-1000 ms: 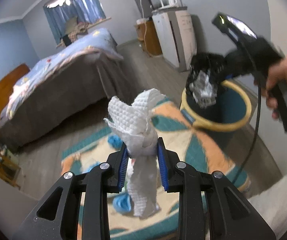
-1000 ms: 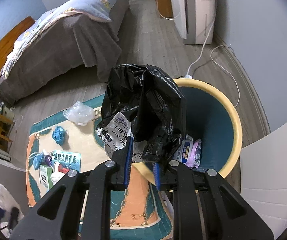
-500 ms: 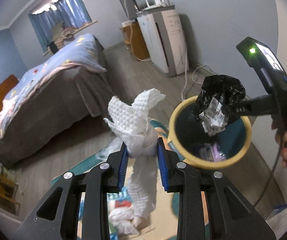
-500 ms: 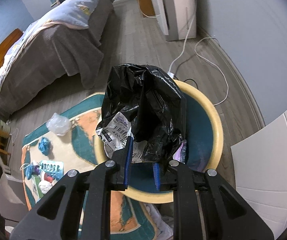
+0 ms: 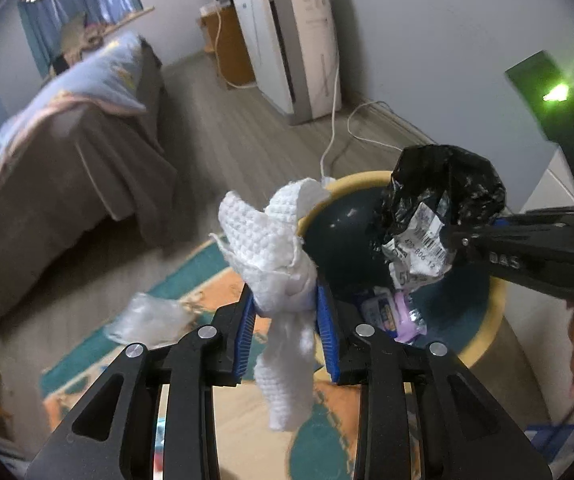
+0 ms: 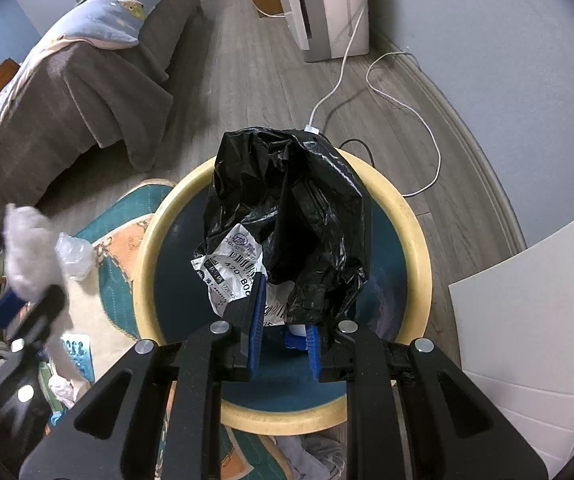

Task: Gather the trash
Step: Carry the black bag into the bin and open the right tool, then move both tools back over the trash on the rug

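Bed with grey-brown cover and pale blue quilt [image 6: 87,52]: well beyond the bin, across the wood floor.
White upright appliance [image 5: 291,48]: against the far wall behind the bin, its white cord [image 6: 403,92] trailing to just behind the rim.
Teal, orange and cream patterned rug [image 5: 223,284]: under and beside the bin.
Round dark-teal waste bin with yellow rim [image 6: 419,240]: landmark; small wrappers lie inside.
Crumpled black plastic bag with a printed white label [image 6: 295,220]: over the bin's mouth, pinched by the right gripper [image 6: 283,334].
White waffle-textured paper towel [image 5: 275,248]: at the bin's near rim, squeezed between the blue pads of the left gripper [image 5: 287,328].
Clear crumpled plastic wrap [image 5: 147,318]: on the rug beside the bin.
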Tool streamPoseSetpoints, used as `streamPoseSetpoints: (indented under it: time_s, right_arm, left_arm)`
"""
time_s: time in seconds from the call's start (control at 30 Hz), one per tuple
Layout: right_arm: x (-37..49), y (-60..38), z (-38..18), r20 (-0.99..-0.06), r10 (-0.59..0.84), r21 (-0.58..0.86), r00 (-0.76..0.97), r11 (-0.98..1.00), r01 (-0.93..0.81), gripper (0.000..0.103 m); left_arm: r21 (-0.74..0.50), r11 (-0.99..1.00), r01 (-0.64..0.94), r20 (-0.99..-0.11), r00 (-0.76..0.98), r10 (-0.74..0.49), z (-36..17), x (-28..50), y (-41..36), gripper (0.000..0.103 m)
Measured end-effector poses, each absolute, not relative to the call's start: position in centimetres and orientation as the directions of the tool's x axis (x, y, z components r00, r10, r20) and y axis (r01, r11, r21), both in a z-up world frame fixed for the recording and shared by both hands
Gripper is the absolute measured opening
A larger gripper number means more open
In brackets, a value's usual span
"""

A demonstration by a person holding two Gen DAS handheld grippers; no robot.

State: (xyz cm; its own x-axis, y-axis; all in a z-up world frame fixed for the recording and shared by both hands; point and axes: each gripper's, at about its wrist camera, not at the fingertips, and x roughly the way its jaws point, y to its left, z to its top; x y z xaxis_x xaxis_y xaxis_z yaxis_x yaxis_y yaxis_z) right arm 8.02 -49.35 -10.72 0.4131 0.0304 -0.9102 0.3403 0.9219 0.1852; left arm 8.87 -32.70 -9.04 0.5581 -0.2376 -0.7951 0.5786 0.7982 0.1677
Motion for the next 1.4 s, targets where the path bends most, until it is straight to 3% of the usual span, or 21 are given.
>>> streamPoseSetpoints:
  time_s: [0.13,0.2,0.37,0.6,0.73,0.97,1.27,1.4]
  right_arm:
    - [8.3,-49.6,-11.0,-0.915,0.003,0.158,0.404,0.923,0.351,0.022]
    - [8.2,-50.0,-11.3,-0.920,-0.004,0.155,0.392,0.915,0.372,0.024]
    - [8.1,-50.8,-11.5,-0.923,-0.027,0.141,0.384,0.905,0.403,0.039]
    - [8.2,-50.1,-10.6,-0.919,-0.049,0.120,0.392,0.911,0.395,0.076]
    - [8.3,-49.2,-9.4,-0.907,-0.046,0.129,0.419,0.916,0.380,0.095]
    - [8.2,-45.9,-7.0,-0.890,-0.032,0.118,0.456,0.947,0.297,0.097]
    - [7.8,-36.1,-3.7,-0.866,0.058,0.116,0.497,0.989,0.087,0.097]
    - [7.7,-31.1,-3.4,-0.874,0.083,0.096,0.479,0.995,0.002,0.097]
  left_arm:
    - [0.084,0.794,0.603,-0.804,0.512,-0.303,-10.6,10.3,-33.1,0.041]
    - [0.058,0.792,0.608,-0.807,0.495,-0.321,-11.2,10.7,-33.2,0.054]
    - [0.033,0.799,0.600,-0.799,0.497,-0.340,-11.3,10.9,-32.8,0.069]
    - [0.074,0.828,0.556,-0.787,0.542,-0.294,-10.5,10.7,-31.3,0.089]
    - [0.074,0.860,0.505,-0.775,0.572,-0.269,-9.1,10.3,-28.8,0.093]
    - [0.049,0.907,0.419,-0.760,0.604,-0.238,-5.2,7.2,-20.9,0.095]
    - [0.167,0.940,0.298,-0.741,0.667,-0.079,-1.4,3.4,-8.6,0.097]
    - [0.124,0.966,0.228,-0.744,0.665,-0.061,-1.2,2.4,-3.5,0.097]
